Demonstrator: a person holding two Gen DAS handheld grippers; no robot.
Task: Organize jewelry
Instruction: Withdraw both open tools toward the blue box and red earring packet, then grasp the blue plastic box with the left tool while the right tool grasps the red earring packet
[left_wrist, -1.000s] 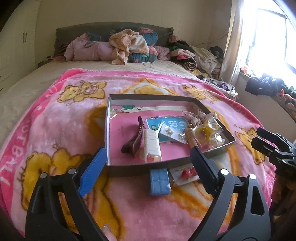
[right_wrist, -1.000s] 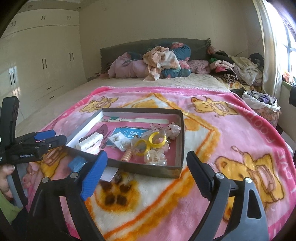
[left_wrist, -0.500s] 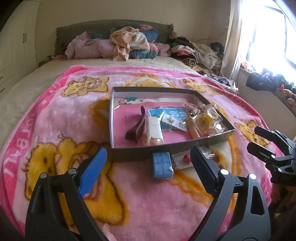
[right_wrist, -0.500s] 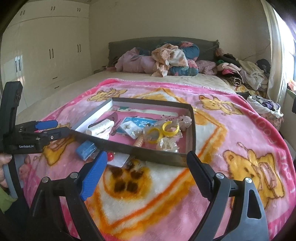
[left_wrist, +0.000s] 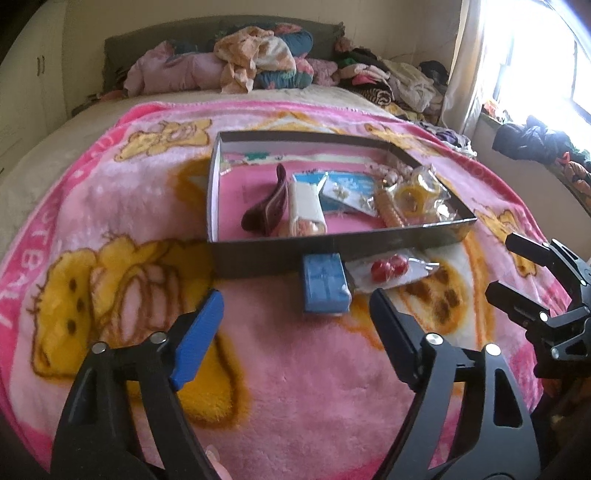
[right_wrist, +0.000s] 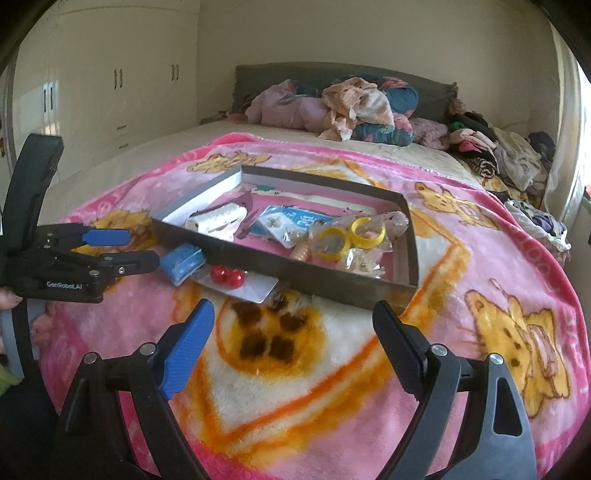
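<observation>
Left gripper (left_wrist: 295, 314), fingers parted and just narrowing on nothing, faces the blue box (left_wrist: 325, 284) lying lengthwise ahead; right gripper (right_wrist: 291, 332) open, empty, farther.

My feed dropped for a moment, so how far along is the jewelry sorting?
Done: the tray already holds yellow bangles, a hair clip and earring cards. In hand: nothing; the left tongs, just narrowed, and the right tongs hang empty. Left: the blue box and red earrings lie outside the tray.
</observation>
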